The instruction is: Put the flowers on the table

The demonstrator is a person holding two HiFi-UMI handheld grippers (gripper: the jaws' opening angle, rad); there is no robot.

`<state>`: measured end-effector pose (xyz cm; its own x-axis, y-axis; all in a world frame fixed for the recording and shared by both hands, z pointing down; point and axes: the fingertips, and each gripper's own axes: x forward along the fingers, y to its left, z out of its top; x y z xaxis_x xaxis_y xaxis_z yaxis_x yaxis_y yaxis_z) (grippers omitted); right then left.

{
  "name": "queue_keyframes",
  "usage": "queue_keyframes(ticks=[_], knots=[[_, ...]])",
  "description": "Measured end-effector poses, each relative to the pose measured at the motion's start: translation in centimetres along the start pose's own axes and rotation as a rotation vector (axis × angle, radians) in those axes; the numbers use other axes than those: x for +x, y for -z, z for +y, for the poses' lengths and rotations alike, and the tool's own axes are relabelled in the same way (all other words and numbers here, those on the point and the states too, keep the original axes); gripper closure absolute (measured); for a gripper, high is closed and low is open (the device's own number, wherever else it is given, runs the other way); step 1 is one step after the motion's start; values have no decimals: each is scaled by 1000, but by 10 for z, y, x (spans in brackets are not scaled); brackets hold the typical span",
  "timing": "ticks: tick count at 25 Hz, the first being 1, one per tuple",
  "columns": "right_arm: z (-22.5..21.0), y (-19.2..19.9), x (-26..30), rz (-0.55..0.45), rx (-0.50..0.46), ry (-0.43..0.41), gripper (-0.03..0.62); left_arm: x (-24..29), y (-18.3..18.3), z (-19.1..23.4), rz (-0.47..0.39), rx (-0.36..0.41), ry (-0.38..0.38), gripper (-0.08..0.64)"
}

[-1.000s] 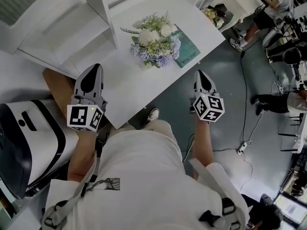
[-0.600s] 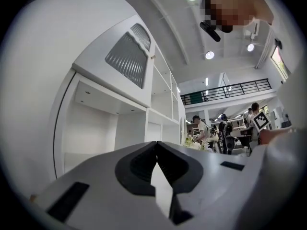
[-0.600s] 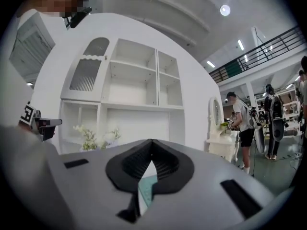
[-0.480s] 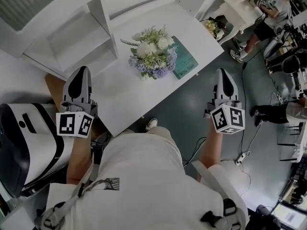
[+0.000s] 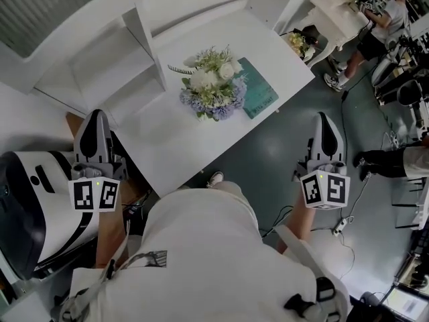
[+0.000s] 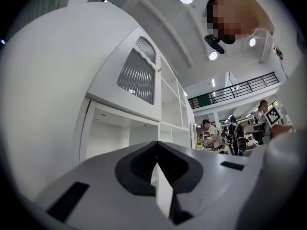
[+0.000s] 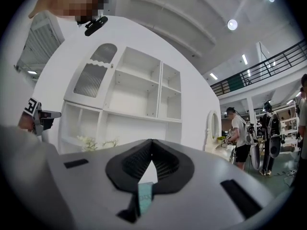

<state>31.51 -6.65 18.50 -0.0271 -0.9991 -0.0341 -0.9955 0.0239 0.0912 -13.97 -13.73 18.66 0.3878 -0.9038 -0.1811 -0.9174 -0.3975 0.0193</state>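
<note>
The bouquet [image 5: 213, 84] of white and pale purple flowers lies on the white table [image 5: 174, 136], touching a teal booklet [image 5: 259, 94]. My left gripper [image 5: 94, 115] is off the table's left corner, shut and empty, its tips meeting in the left gripper view [image 6: 157, 143]. My right gripper [image 5: 327, 118] hangs over the grey floor to the right of the table, also shut with nothing in it [image 7: 151, 141]. Both are well clear of the bouquet. In the right gripper view only the flower tops [image 7: 93, 142] show above the gripper body.
A white shelf unit [image 5: 100, 52] stands at the table's back left. A white and black machine [image 5: 33, 200] sits at my left. Cables [image 5: 342, 223] trail over the floor at the right, where people [image 5: 379, 9] stand by other furniture.
Both grippers have drawn back from the table and spread apart: the left off the table's left corner, the right further right over the floor. The bouquet has not moved.
</note>
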Motion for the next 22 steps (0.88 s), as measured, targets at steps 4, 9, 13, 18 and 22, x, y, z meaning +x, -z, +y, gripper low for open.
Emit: queue_keyframes(ticks=[4,9,13,18,22], knots=[[4,0,3,7,-6,-3,582,-3,8,2,18,-7,-5,545],[15,2,16,12,-6,-8,583,2,19,-3,38,-19,10,545],[24,6,23,23,-12,-23,583,4,22,-3,33,-30,12,545],[31,8,27,19,-10,-42,583,-2,22,4,31,-31,-6,545],[36,10,28,21,-8,-52,583,-7,23,6,32,-29,-14,545]])
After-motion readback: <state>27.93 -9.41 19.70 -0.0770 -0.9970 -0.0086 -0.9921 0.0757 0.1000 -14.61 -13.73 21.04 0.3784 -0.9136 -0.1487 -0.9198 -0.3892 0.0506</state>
